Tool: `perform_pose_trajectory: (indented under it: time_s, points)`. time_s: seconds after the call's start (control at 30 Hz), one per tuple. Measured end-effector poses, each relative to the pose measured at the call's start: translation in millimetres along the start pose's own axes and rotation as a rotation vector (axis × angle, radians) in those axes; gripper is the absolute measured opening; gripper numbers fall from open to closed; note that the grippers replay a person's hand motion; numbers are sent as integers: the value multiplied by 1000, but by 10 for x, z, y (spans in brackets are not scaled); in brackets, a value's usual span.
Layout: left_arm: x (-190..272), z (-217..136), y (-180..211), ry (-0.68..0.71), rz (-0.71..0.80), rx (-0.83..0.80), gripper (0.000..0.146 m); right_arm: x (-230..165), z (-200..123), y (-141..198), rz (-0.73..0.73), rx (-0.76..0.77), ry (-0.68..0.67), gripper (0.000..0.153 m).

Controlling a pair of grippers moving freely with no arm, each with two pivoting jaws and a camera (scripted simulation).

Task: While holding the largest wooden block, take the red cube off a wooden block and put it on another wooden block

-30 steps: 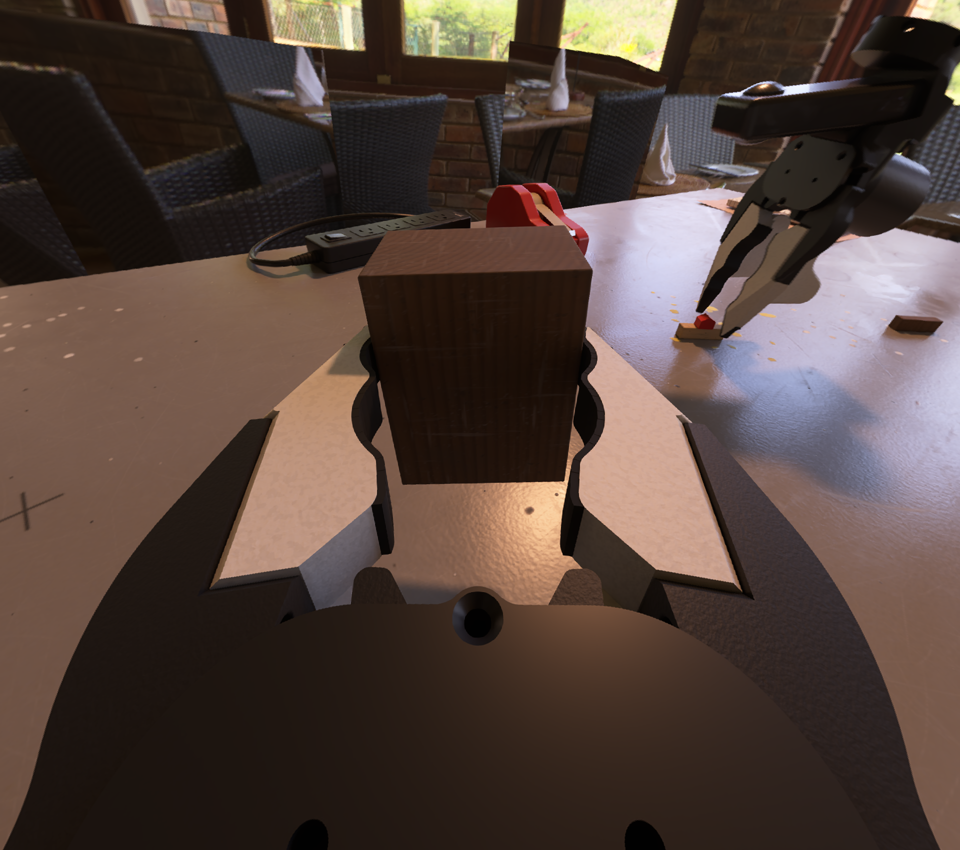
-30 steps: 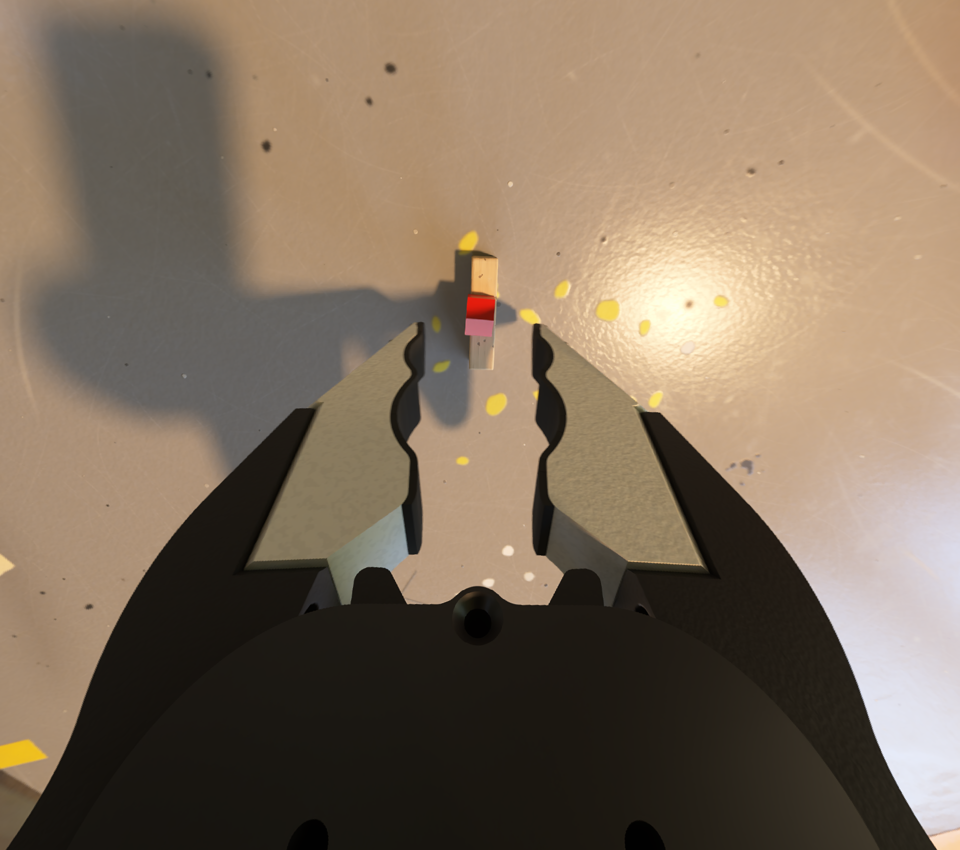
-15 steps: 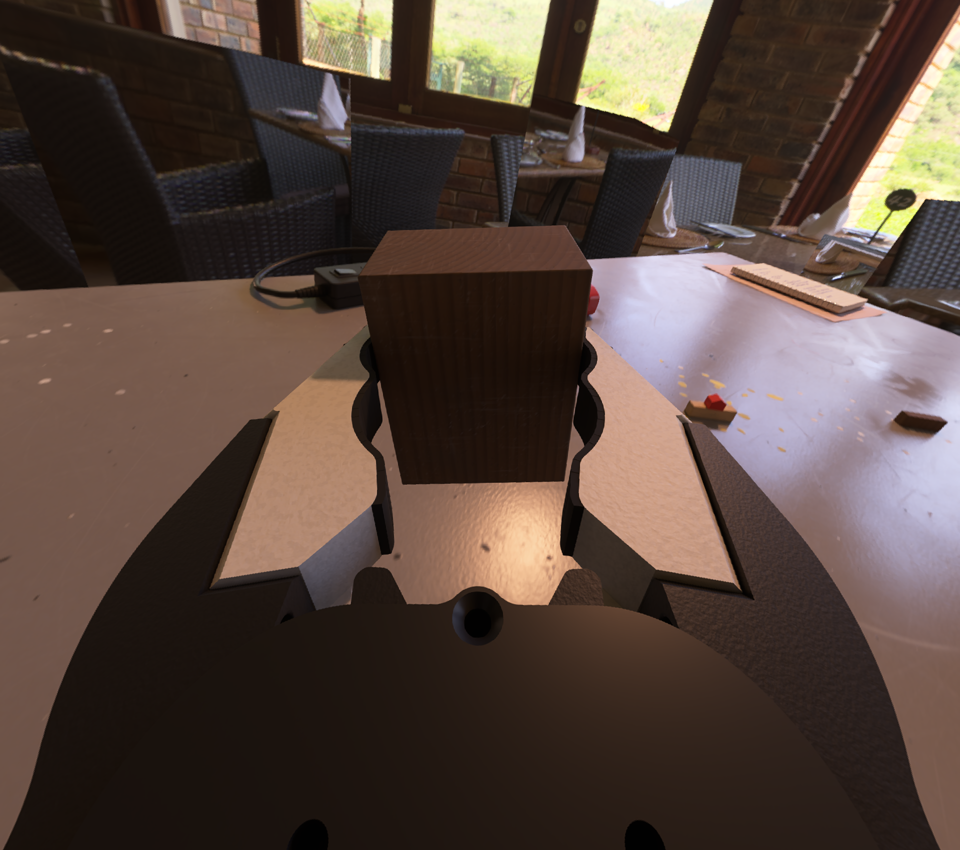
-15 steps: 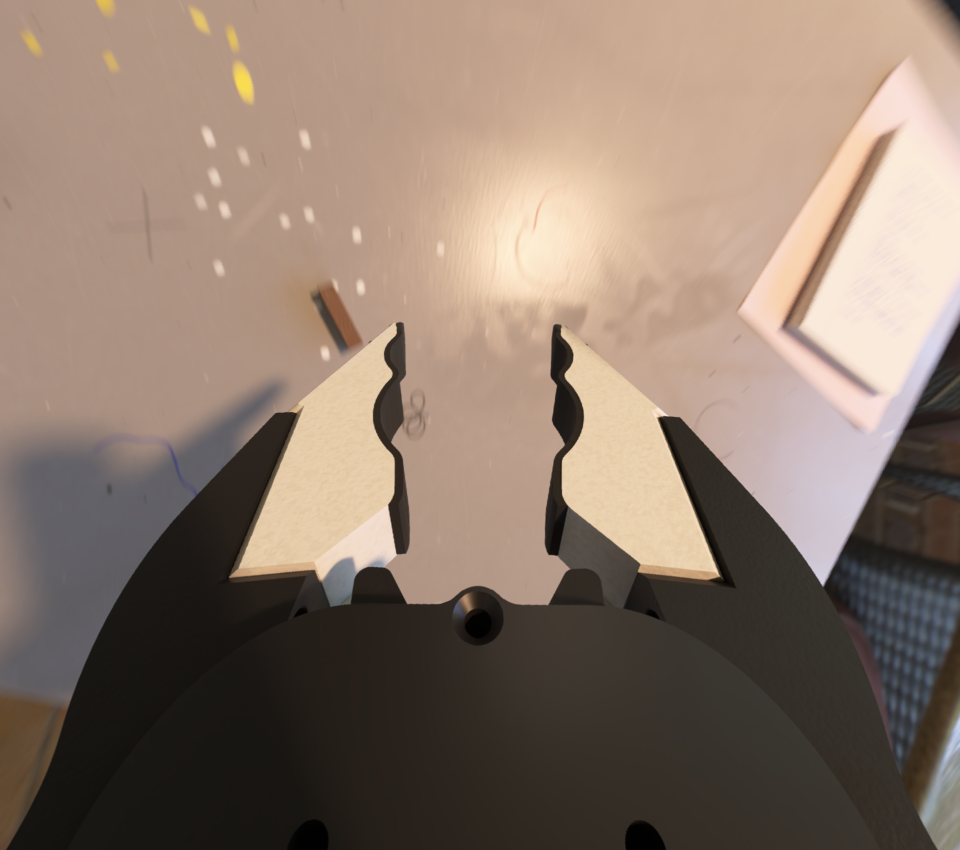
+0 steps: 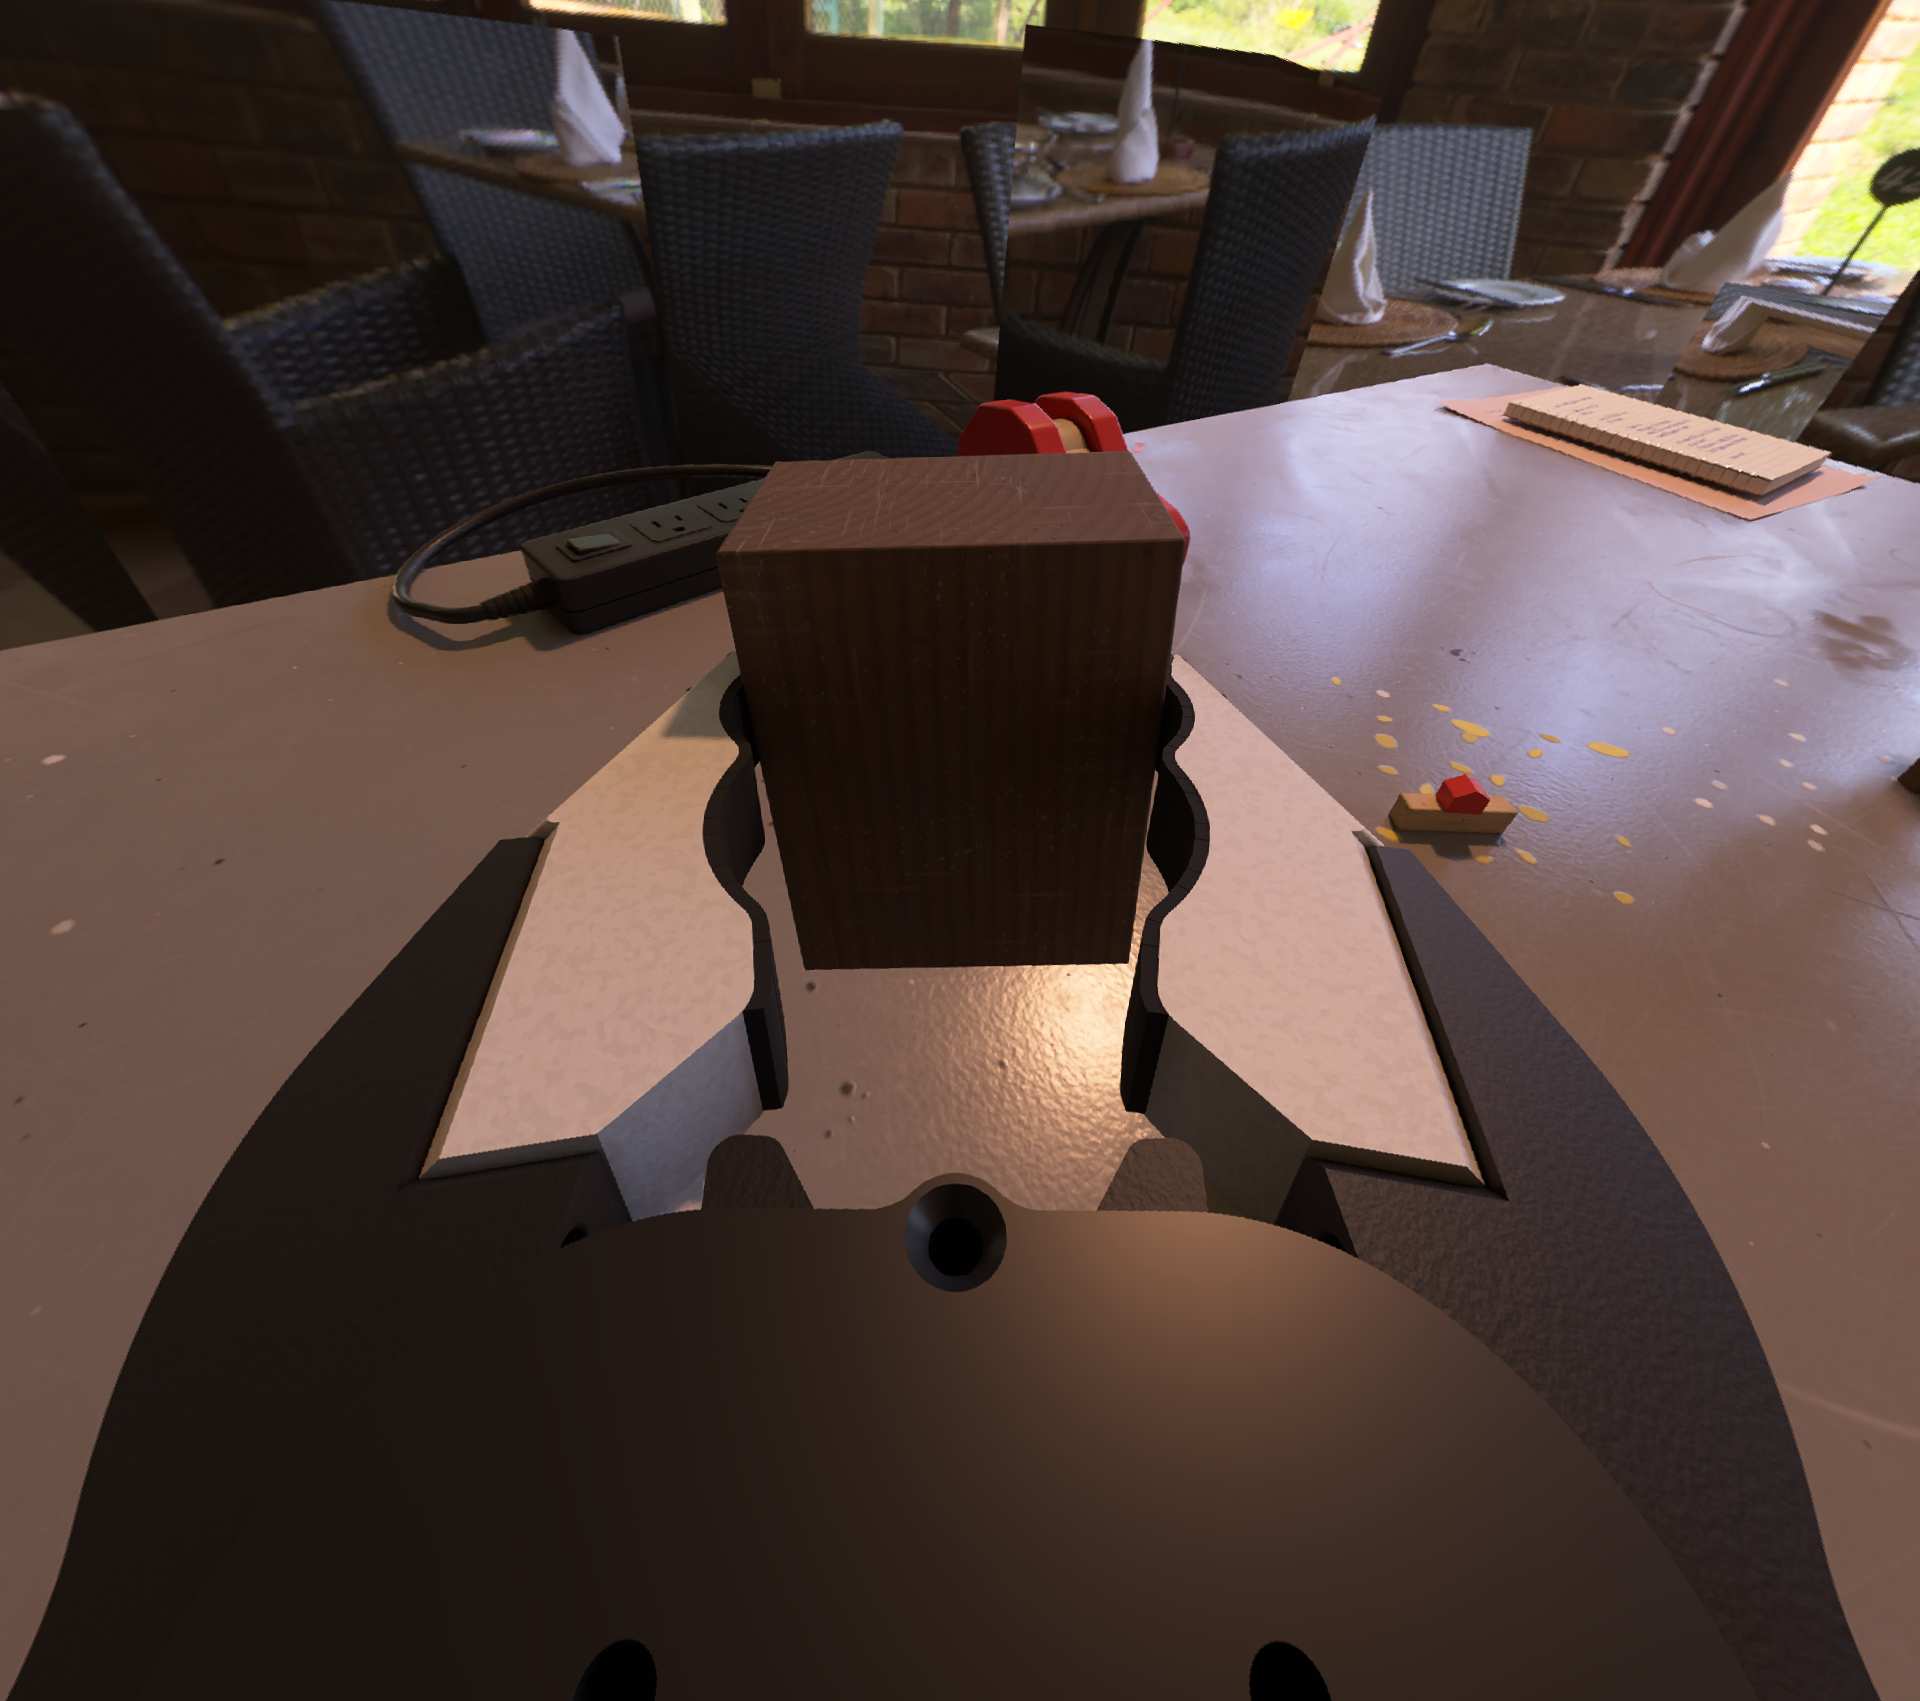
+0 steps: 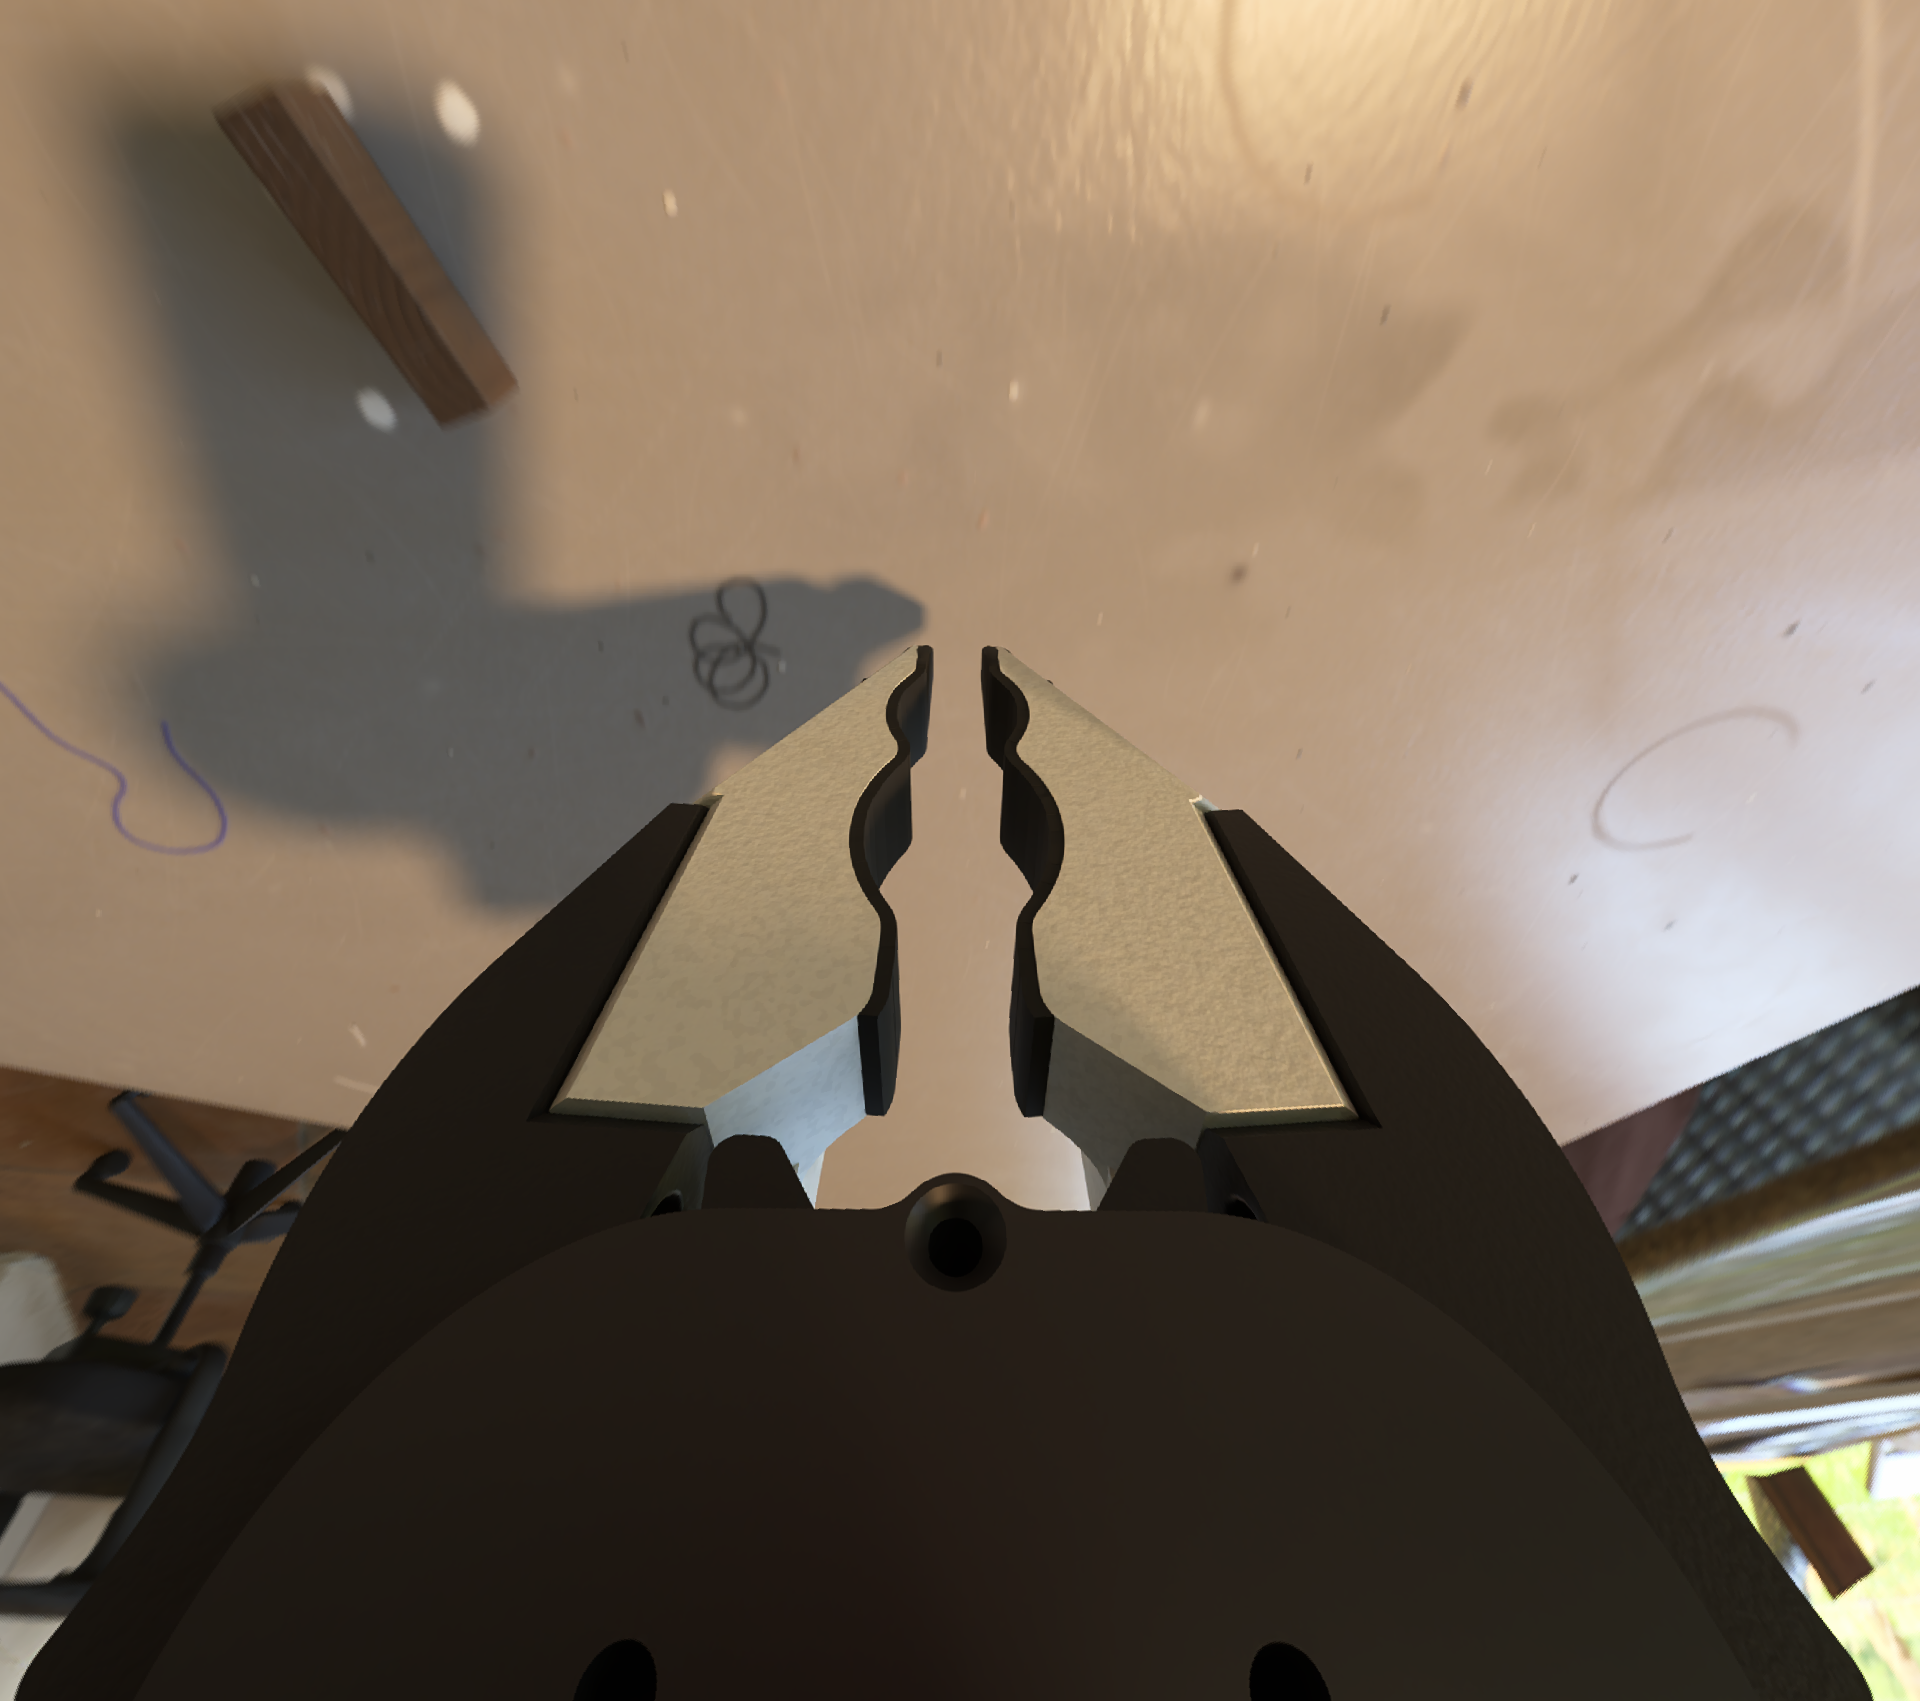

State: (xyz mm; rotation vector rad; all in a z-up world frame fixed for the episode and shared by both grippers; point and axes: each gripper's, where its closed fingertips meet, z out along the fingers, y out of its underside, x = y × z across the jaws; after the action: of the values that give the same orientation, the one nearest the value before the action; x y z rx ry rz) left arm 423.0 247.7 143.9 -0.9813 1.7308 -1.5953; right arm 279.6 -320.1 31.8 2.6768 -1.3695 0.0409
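Observation:
My left gripper [image 5: 953,695] is shut on the largest wooden block [image 5: 951,716], a dark brown cuboid held upright just above the table. The red cube [image 5: 1462,792] sits on a small light wooden block [image 5: 1449,817] on the table to the right, among yellow specks. My right gripper [image 6: 956,654] points down at bare table, its jaws almost together with nothing between them. A flat dark wooden block [image 6: 364,249] lies up and to the left of it. The right gripper does not show in the left wrist view.
A black power strip [image 5: 623,555] with its cable and a red spool-like object [image 5: 1039,425] lie behind the held block. A notepad [image 5: 1662,441] lies at the far right. The table's edge [image 6: 1558,1121] runs below the right gripper, with an office chair [image 6: 156,1236] beyond it.
My right gripper has left the red cube, moved over beside the flat dark block, and its jaws have closed empty. The left gripper keeps its hold on the big block; its view has shifted slightly.

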Motion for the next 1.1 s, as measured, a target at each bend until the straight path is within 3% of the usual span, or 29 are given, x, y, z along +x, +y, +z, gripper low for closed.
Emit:
perform_pose_trajectory:
  time_s: [0.1, 0.17, 0.4, 0.47, 0.67, 0.8, 0.9, 0.97, 1.1]
  points:
    - [-8, 59, -20, 15, -15, 7, 75, -13, -83, -388, -38, 205, -8, 5]
    - [-21, 81, -26, 22, -29, 15, 75, 36, -209, -438, 6, 272, 10, 5]
    - [-61, 125, 124, 24, -49, -16, 75, -129, -9, -46, 204, -66, -168, 30]
    - [-61, 135, 153, 30, -54, -23, 75, -138, 69, -21, 269, -106, -173, 36]
    - [-128, 92, 138, 10, -11, -36, 75, -89, 73, -8, 358, -100, -124, 37]
    - [-141, 77, 156, 16, -30, -27, 75, -79, 126, 13, 366, -116, -116, 31]
    - [-140, 45, 168, 17, -31, -18, 75, -78, 125, -1, 283, -98, -107, 17]
    - [-161, 2, 160, 8, -22, -13, 75, -86, 106, -19, 242, -59, -120, 15]
    - [-219, -123, 112, -4, -23, 16, 75, -40, -164, -227, 240, 205, -146, 1]
